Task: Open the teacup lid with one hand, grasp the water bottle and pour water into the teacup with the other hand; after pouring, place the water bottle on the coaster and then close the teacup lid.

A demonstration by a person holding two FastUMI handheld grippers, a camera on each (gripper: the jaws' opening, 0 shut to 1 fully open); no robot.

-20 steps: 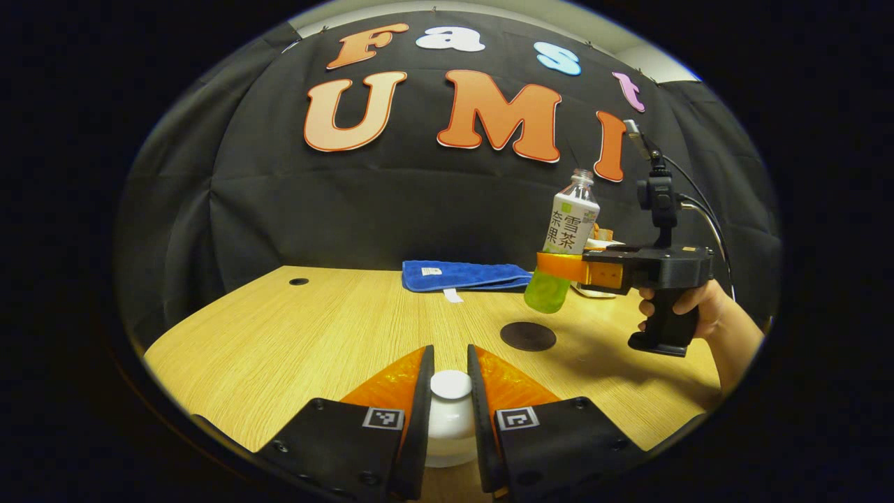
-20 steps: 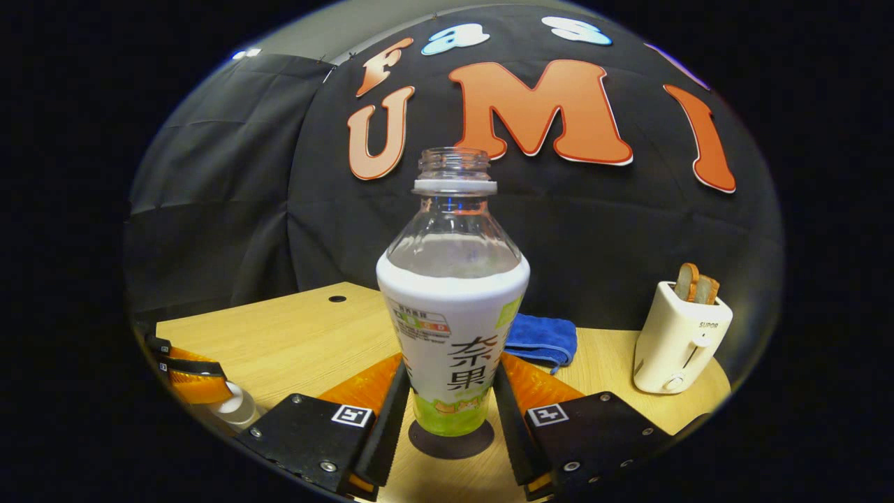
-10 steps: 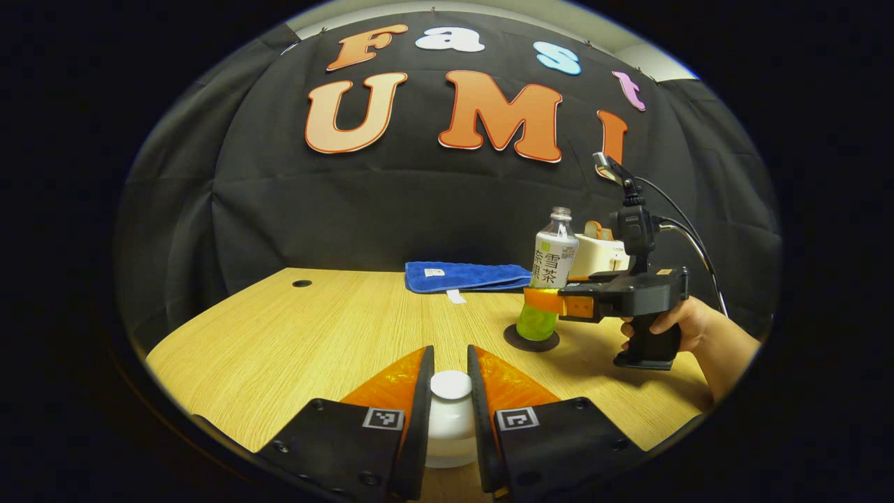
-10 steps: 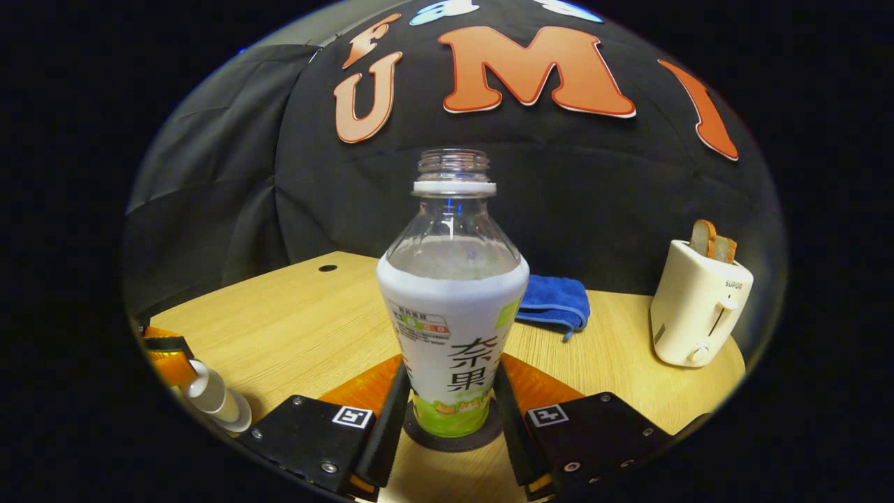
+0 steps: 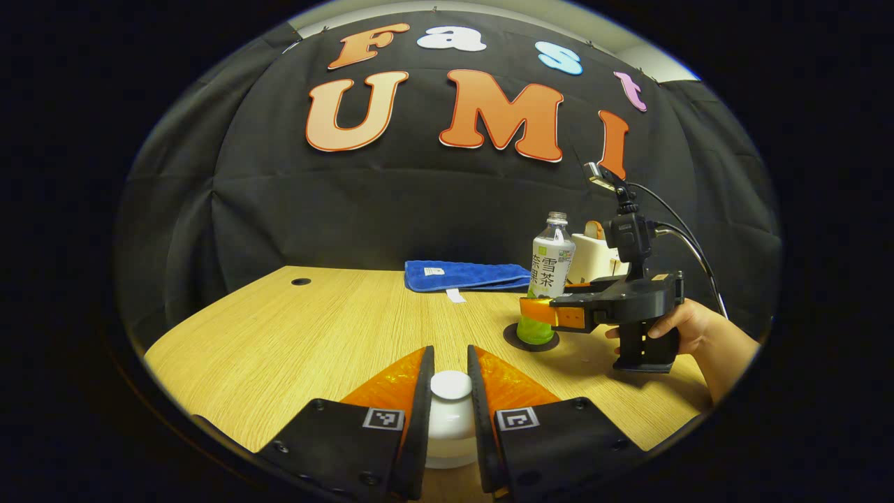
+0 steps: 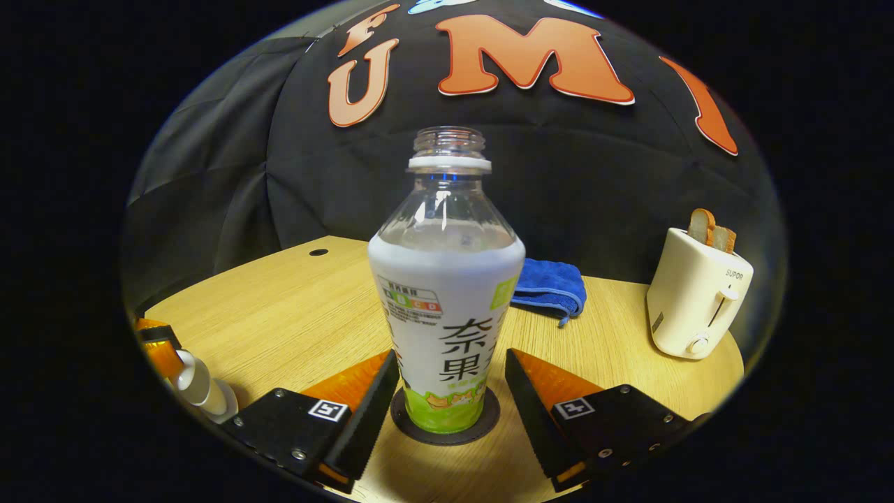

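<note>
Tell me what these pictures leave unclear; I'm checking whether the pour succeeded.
- Teacup, left gripper view: the left gripper covers its sides; water level hidden.
- Lid knob, right gripper view: cut off at the edge.
- Water bottle: label hides its contents.

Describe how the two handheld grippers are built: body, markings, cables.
Each gripper has a black body with a small square black-and-white marker on each finger mount, seen on the left gripper and the right gripper. In the left gripper view, the right gripper has a pistol-style handle, a small upright mount on top, and cables trailing back.
</note>
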